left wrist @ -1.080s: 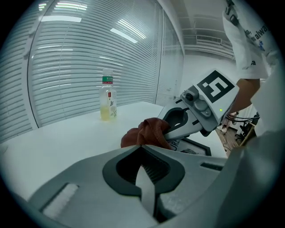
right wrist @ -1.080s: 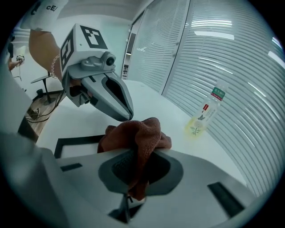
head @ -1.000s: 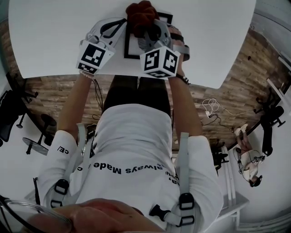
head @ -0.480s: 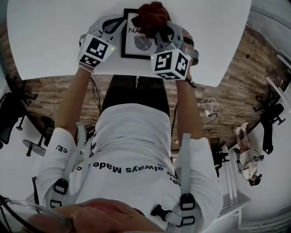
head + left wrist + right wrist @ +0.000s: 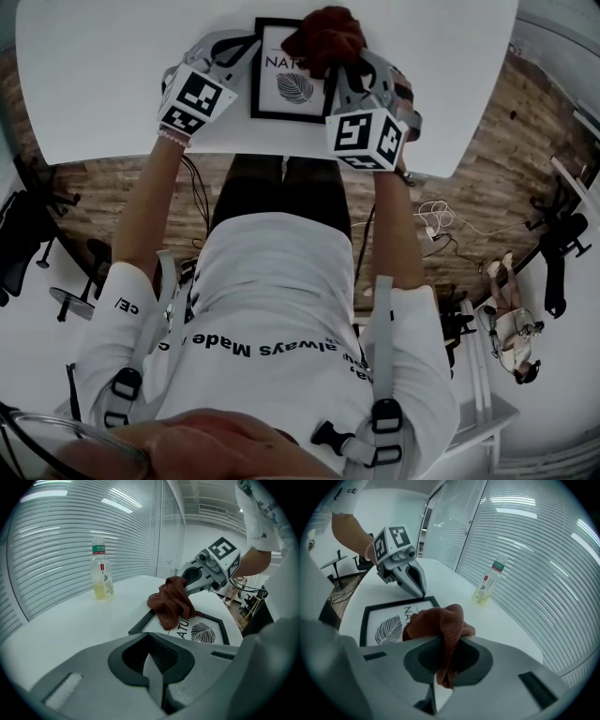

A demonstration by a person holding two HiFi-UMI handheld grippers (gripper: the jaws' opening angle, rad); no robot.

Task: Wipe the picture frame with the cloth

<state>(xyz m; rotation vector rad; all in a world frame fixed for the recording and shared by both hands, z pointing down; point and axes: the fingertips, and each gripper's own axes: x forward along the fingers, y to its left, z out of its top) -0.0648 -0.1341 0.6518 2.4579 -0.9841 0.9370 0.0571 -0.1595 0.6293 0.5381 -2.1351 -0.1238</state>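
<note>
A black-edged picture frame (image 5: pixel 291 89) with a leaf print lies flat on the white table (image 5: pixel 112 75). My right gripper (image 5: pixel 345 66) is shut on a rust-brown cloth (image 5: pixel 323 36), which rests bunched on the frame's far right part. The cloth (image 5: pixel 436 620) hangs between the jaws of the right gripper (image 5: pixel 443 663) over the frame (image 5: pixel 389 625). My left gripper (image 5: pixel 248 49) is shut with nothing in it, its tip at the frame's left edge, as the left gripper (image 5: pixel 422 592) shows in the right gripper view. The left gripper view shows the cloth (image 5: pixel 171 604) draped on the frame (image 5: pixel 206 632).
A clear plastic bottle (image 5: pixel 101 576) of yellowish drink with a green cap stands on the table beyond the frame, also the bottle (image 5: pixel 486 585) in the right gripper view. Window blinds run behind it. The table's near edge (image 5: pixel 281 155) lies close to the person's body.
The right gripper has dragged the cloth to the right across the frame, uncovering more of the print. The left gripper has stayed at the frame's left edge.
</note>
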